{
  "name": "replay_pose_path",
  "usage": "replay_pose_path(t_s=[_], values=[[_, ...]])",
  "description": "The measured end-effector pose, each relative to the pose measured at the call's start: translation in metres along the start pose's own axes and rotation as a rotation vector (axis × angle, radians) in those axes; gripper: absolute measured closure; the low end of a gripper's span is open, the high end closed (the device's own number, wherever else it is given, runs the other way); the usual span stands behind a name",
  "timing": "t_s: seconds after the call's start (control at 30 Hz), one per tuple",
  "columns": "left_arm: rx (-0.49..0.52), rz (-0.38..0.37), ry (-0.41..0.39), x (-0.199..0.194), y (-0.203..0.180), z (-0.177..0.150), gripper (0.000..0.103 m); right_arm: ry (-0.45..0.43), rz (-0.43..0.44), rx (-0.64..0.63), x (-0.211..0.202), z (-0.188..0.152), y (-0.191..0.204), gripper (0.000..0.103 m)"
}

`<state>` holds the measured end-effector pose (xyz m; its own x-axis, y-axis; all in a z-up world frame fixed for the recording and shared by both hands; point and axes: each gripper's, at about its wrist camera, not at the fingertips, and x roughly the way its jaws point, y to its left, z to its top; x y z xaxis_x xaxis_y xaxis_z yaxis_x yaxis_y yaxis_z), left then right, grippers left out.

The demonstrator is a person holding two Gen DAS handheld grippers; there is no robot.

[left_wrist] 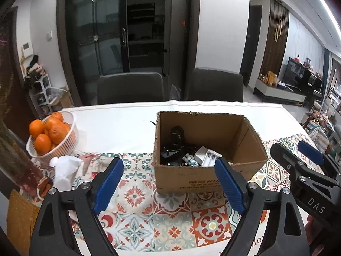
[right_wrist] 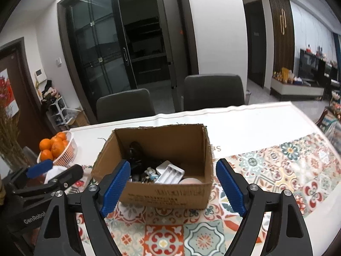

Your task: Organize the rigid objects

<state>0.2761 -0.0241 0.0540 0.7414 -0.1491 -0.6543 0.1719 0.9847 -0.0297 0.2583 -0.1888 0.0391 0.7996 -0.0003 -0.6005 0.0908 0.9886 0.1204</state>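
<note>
Both grippers hung above the near edge of the table [left_wrist: 127,115], short of the cardboard box [left_wrist: 210,173], which sat on the patterned cloth [left_wrist: 136,194] near the middle of the table. The left gripper [left_wrist: 169,183] was spread wide with nothing between its blue pads, and the right gripper [right_wrist: 173,185] was equally wide and empty.

The box already held a tangle of black cable [left_wrist: 174,140] toward its left wall, a white battery charger [right_wrist: 171,173] against the near wall, a white plug block [left_wrist: 201,152] and some small bits too blurred to name. No loose item showed on the cloth in front of the box.

The likely trouble lay in the clutter. A pad reaching for the charger could snag the cable and drag the whole knot up with it. The light open box could also slide on the cloth or tip if a finger caught its near wall. At the left edge, a basket of oranges [left_wrist: 53,136] and a crumpled white bag [left_wrist: 65,170] stood close enough for the left gripper to knock on a wide swing.
</note>
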Motion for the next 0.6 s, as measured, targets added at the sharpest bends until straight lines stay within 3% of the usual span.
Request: replay_pose_path(t_s=[0.33,0.6], values=[[0.02,0.085,-0.104,-0.053,-0.002,-0.027,0.001,-0.077,-0.057,-0.044,-0.05,-0.02,0.006,0.011],[0.043,0.156,-0.189,-0.09,-0.008,-0.056,0.0,-0.1,-0.092,-0.052,-0.085,-0.042,0.002,0.006]])
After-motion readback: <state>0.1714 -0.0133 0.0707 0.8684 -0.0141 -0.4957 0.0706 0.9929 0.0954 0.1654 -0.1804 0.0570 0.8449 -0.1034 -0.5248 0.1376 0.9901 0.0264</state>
